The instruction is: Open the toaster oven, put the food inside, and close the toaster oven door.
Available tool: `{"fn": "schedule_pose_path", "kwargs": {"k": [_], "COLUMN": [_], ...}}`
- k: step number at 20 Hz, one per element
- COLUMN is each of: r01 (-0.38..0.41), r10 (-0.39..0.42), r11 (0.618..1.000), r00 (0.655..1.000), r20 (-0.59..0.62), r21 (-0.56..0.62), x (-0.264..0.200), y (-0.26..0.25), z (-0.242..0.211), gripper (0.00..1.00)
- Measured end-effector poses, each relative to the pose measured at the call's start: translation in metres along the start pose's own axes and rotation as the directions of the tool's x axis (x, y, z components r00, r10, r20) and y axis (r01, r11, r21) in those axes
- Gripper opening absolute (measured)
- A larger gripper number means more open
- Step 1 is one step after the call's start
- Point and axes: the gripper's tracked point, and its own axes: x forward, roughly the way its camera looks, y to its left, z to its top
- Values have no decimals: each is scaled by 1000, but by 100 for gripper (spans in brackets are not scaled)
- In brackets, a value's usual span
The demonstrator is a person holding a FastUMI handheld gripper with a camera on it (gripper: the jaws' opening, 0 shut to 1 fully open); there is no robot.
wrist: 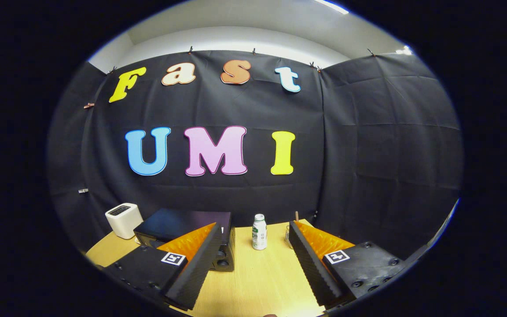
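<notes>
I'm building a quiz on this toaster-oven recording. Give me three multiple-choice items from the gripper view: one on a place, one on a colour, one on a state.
1. Where does the small white bottle stand?
A. On the wooden table, beyond the gap between the fingers
B. On top of the toaster oven
C. Clamped between the fingers

2. What colour is the small boxy appliance left of the black toaster oven?
A. Red
B. White
C. Blue

3. How do the fingers of the gripper stand?
A. Shut on the bottle
B. Shut on nothing
C. Open, nothing between them

Answers: 1 A, the bottle stands upright on the tabletop ahead of the fingers; 2 B, its casing is white with a dark top slot; 3 C, bare table shows across the wide gap.
</notes>
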Motion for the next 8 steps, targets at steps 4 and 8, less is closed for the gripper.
{"fn": "schedule_pose_path", "kwargs": {"k": [4,8], "r01": [-68,-133], "r10": [69,138], "r11": [997,988], "r00": [997,988], "r20": [33,66], "r21": [-22,-75], "x": [13,12], "y": [-8,-8], "z": [11,23], "gripper": [98,98]}}
